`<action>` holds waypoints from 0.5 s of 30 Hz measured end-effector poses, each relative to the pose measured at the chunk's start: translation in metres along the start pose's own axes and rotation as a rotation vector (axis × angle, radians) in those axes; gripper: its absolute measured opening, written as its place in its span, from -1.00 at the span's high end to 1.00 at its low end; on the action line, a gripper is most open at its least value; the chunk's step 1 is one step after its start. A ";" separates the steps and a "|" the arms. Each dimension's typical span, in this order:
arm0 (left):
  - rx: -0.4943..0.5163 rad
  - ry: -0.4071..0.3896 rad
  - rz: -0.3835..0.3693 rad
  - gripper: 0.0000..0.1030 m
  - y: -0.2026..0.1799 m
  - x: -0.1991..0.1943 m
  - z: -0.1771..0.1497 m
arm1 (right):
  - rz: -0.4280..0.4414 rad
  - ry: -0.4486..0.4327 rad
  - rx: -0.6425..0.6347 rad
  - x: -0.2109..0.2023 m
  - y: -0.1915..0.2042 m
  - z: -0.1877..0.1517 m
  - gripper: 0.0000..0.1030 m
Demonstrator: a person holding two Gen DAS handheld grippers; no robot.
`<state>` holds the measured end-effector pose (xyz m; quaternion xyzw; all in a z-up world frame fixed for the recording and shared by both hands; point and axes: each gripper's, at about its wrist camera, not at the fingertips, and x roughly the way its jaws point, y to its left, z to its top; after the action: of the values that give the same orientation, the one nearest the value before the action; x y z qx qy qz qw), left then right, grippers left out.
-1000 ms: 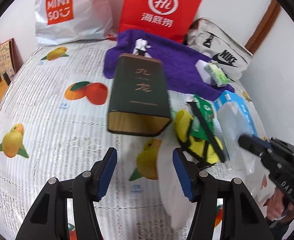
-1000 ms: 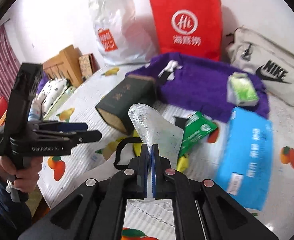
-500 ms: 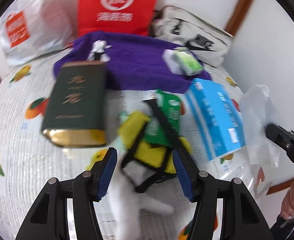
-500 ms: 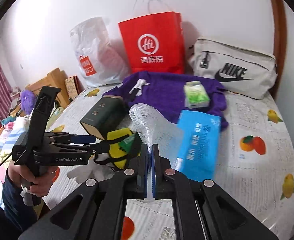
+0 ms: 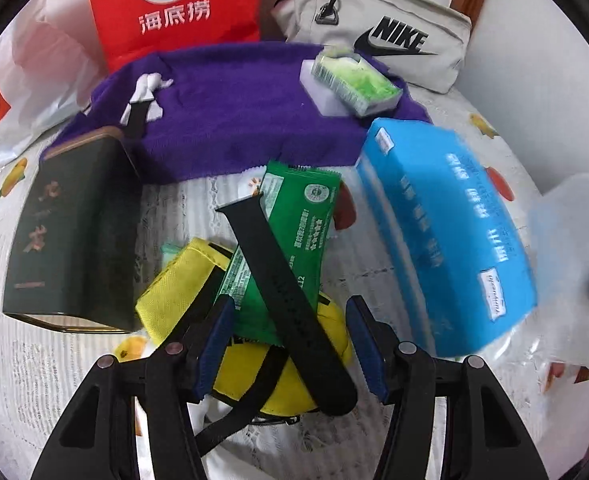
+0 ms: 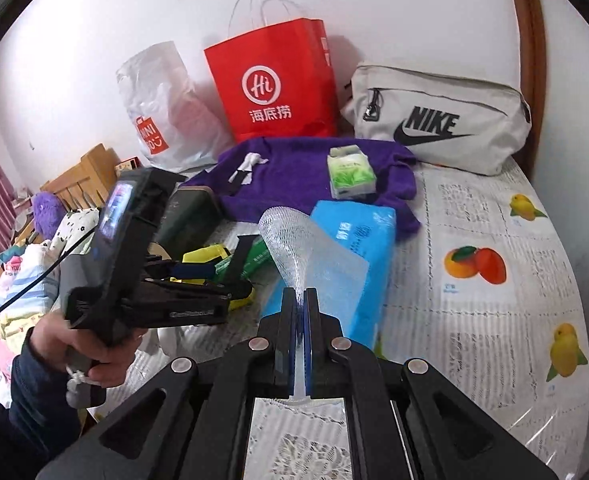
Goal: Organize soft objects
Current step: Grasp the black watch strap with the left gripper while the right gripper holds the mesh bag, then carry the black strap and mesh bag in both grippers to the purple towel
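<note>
My left gripper [image 5: 288, 344] is open, its blue pads either side of a pile: a yellow pouch [image 5: 174, 296], a green packet [image 5: 294, 224] and a black watch strap [image 5: 282, 292] lying across them. My right gripper [image 6: 301, 312] is shut on a clear mesh-textured plastic bag [image 6: 314, 256] and holds it up above the blue tissue pack [image 6: 358, 240]. The bag also shows at the right edge of the left wrist view [image 5: 570, 240]. A purple towel [image 5: 234, 112] lies behind, with a small green tissue pack [image 5: 354, 84] on it.
A dark green box [image 5: 70, 232] lies left of the pile. A red paper bag [image 5: 174, 8], a white Miniso bag [image 6: 162, 112] and a Nike bag [image 6: 438, 120] stand along the wall. The fruit-print tablecloth [image 6: 494, 320] covers the table. A wooden chair [image 6: 90, 176] stands left.
My left gripper has moved forward and right, from beside the green box to around the yellow pouch and watch strap. My right gripper has lifted and drawn back with the plastic bag.
</note>
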<state>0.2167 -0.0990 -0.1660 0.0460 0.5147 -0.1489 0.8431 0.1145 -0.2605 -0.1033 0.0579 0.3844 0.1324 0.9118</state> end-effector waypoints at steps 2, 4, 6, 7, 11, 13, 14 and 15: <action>0.011 -0.007 -0.020 0.24 -0.002 0.000 -0.001 | -0.001 0.004 0.007 0.001 -0.003 -0.001 0.94; 0.022 -0.004 -0.057 0.42 -0.002 -0.003 -0.002 | 0.002 0.006 0.012 0.001 -0.005 -0.002 0.94; 0.043 -0.006 -0.051 0.51 -0.004 -0.008 -0.004 | 0.004 0.001 0.013 0.000 -0.006 -0.002 0.94; 0.051 -0.005 -0.050 0.54 -0.003 -0.011 -0.006 | 0.007 -0.001 0.013 0.000 -0.007 -0.002 0.94; 0.037 -0.003 -0.058 0.56 0.004 -0.020 -0.011 | 0.017 -0.003 0.013 0.000 -0.005 -0.003 0.94; 0.032 0.010 -0.068 0.56 0.006 -0.018 -0.013 | 0.021 0.002 0.008 0.001 -0.005 -0.003 0.94; 0.030 0.014 -0.068 0.52 0.006 -0.017 -0.014 | 0.022 0.004 0.006 0.002 -0.004 -0.003 0.94; 0.027 0.014 -0.065 0.45 0.007 -0.017 -0.015 | 0.024 0.008 0.003 0.002 -0.003 -0.004 0.94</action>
<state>0.1989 -0.0857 -0.1588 0.0417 0.5198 -0.1826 0.8335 0.1142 -0.2629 -0.1081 0.0633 0.3874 0.1428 0.9086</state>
